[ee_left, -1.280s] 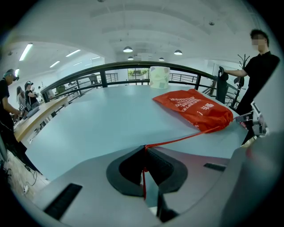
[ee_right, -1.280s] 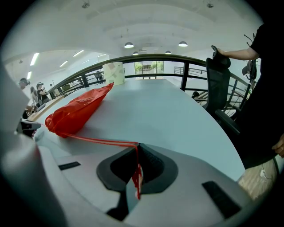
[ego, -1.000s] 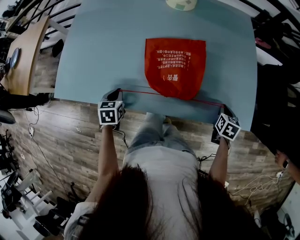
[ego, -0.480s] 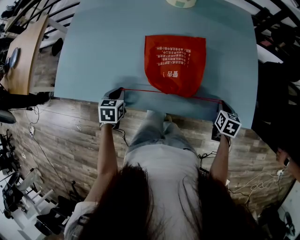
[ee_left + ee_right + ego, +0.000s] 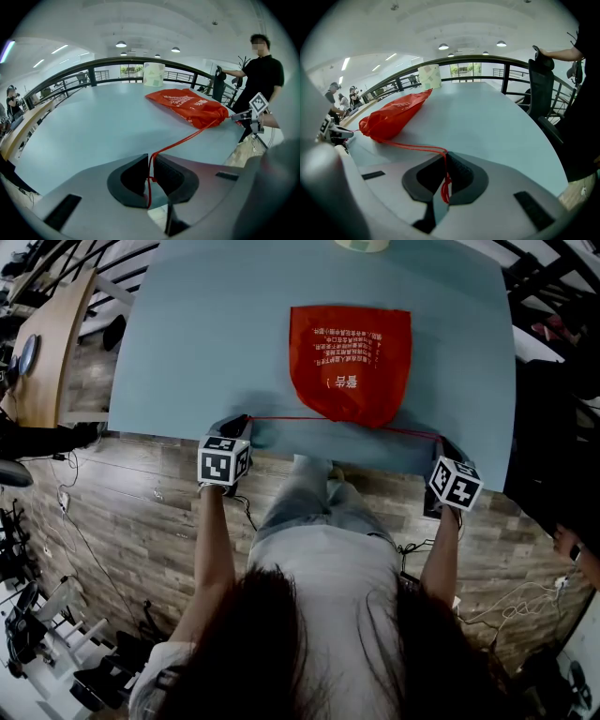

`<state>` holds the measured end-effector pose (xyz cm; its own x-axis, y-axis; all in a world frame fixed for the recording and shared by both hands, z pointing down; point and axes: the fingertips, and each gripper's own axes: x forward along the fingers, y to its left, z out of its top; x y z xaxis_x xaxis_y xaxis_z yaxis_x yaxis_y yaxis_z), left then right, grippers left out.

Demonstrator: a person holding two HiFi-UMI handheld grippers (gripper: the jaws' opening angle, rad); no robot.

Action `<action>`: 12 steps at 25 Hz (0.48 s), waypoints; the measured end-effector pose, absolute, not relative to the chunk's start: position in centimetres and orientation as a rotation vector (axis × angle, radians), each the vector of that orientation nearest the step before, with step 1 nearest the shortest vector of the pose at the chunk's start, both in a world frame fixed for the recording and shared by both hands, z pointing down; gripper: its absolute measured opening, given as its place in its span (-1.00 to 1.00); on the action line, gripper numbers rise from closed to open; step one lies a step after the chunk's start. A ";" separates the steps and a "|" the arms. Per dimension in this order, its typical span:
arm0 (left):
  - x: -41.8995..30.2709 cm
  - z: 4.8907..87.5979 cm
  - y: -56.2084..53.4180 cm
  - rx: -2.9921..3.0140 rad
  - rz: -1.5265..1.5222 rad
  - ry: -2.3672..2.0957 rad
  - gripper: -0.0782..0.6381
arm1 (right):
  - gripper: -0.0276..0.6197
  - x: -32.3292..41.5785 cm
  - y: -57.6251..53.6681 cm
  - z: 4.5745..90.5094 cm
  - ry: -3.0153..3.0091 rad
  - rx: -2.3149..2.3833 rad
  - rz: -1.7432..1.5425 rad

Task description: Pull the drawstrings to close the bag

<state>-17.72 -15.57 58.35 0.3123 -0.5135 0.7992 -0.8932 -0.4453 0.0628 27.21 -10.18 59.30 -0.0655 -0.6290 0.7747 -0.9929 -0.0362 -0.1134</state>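
Note:
A red drawstring bag (image 5: 352,362) with white print lies flat on the blue table (image 5: 206,343), its mouth toward me and gathered tight (image 5: 213,117). Two red drawstrings run taut from the mouth along the table's near edge. My left gripper (image 5: 239,424) is shut on the left drawstring (image 5: 187,137), which hangs down between the jaws. My right gripper (image 5: 441,442) is shut on the right drawstring (image 5: 412,147), with a loop of it (image 5: 446,189) showing between the pads. The two grippers stand far apart, one on each side of the bag.
A pale round container (image 5: 361,244) stands at the table's far edge. A wooden desk (image 5: 47,343) lies to the left. A person in black (image 5: 260,79) stands beyond the table's right side beside a dark chair (image 5: 540,89). Wooden floor lies below the near edge.
Both grippers have edged outward along the near edge and the strings have gone tauter. The bag's mouth has drawn in a little tighter.

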 end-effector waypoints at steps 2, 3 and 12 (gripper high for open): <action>-17.6 58.6 -15.3 2.081 1.002 -1.224 -0.71 | -0.84 27.1 -10.1 59.3 -1.743 1.697 0.934; -17.5 58.7 -15.1 2.079 1.002 -1.211 -0.67 | -0.84 27.0 -10.0 59.4 -1.746 1.691 0.934; -17.1 58.6 -13.7 2.092 1.004 -1.174 -0.46 | -0.84 26.0 -8.7 59.3 -1.765 1.625 0.948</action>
